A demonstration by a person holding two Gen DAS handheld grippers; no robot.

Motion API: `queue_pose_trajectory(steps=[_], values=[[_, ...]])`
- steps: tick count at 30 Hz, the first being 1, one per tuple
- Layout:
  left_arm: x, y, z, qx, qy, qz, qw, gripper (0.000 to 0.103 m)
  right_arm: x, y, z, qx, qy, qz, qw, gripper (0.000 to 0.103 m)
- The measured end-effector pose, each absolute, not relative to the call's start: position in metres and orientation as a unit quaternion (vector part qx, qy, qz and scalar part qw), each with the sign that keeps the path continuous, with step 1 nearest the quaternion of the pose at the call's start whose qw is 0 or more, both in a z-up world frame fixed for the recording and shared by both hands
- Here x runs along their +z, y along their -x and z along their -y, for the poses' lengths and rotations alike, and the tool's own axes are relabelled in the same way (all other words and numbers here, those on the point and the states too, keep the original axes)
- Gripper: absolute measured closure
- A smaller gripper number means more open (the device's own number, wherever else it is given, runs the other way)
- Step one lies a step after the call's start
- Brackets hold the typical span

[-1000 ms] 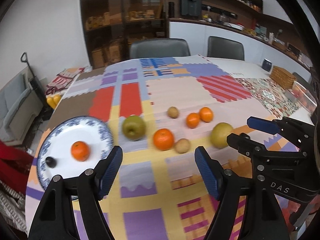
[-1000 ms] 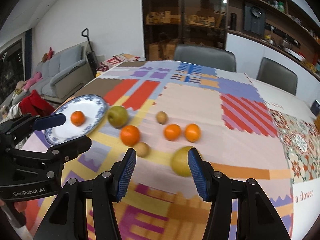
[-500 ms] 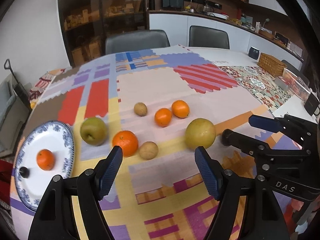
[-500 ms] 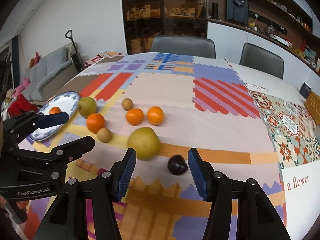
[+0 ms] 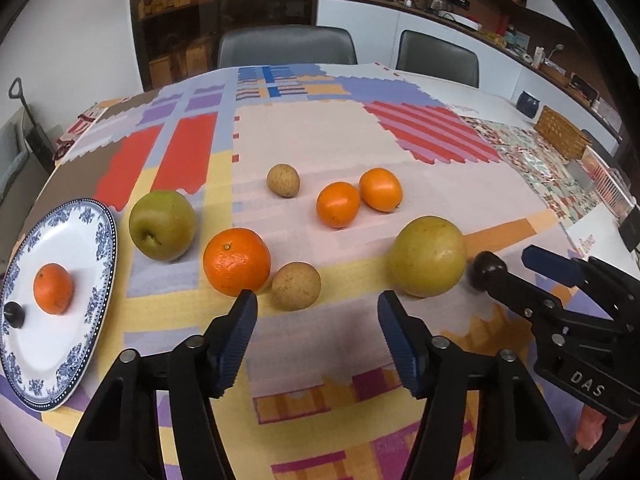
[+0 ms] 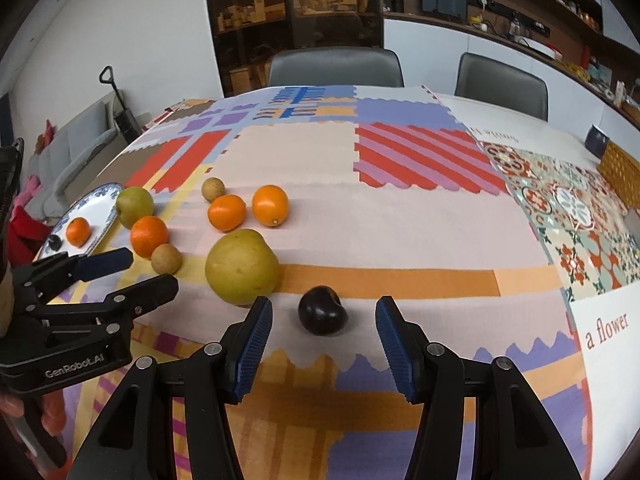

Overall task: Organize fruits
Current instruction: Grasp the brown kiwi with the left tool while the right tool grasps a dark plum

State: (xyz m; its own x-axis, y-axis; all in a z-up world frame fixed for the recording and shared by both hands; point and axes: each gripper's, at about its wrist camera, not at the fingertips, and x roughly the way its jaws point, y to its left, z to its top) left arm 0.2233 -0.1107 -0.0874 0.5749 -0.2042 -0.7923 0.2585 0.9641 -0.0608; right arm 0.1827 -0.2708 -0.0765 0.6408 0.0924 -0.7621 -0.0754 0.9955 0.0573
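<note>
Fruit lies loose on a patchwork tablecloth. My left gripper [image 5: 316, 308] hovers just short of a small brown fruit [image 5: 296, 286]; its jaws are closing with nothing between them. Around it lie a big orange [image 5: 236, 262], a green apple [image 5: 162, 224] and a large yellow-green pear [image 5: 428, 256]. Farther back are two small oranges [image 5: 338, 204] and another brown fruit [image 5: 283, 180]. My right gripper [image 6: 324, 312] stands open, and a dark plum [image 6: 323, 315] lies on the cloth just beyond its tips, untouched. A blue-rimmed plate [image 5: 100, 240] holds a small orange [image 5: 53, 288] and a dark fruit [image 5: 14, 314].
Two grey chairs [image 5: 288, 44] stand at the table's far edge. On the far right of the table are a wicker basket [image 5: 562, 132] and a dark cup [image 5: 528, 104]. Shelves and a counter line the back wall. The plate sits by the left table edge.
Both grippers have come down and closer to the cloth. The left one swung right, away from the plate, and its jaws narrowed. The right one moved from the pear to the plum.
</note>
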Motion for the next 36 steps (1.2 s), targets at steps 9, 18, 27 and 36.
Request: queue_pose_trajectory(steps=[9,18,27,36], values=[[-0.1,-0.236,0.115,-0.103,-0.025,-0.463,0.88,0.058,-0.086,-0.186,0.273,0.049,-0.021,-0.429,0.902,0.048],[-0.101,-0.244,0.119,-0.088,-0.035,-0.462,0.882,0.07,-0.092,-0.192,0.274,0.053,-0.028,-0.439,0.896,0.063],[-0.096,-0.239,0.118,-0.103,-0.043,-0.458,0.882,0.074,-0.092,-0.192,0.272,0.057,-0.024,-0.44,0.896,0.072],[-0.075,-0.219,0.117,-0.126,-0.055,-0.439,0.888,0.074,-0.077,-0.181,0.27,0.069,-0.031,-0.428,0.901,0.072]])
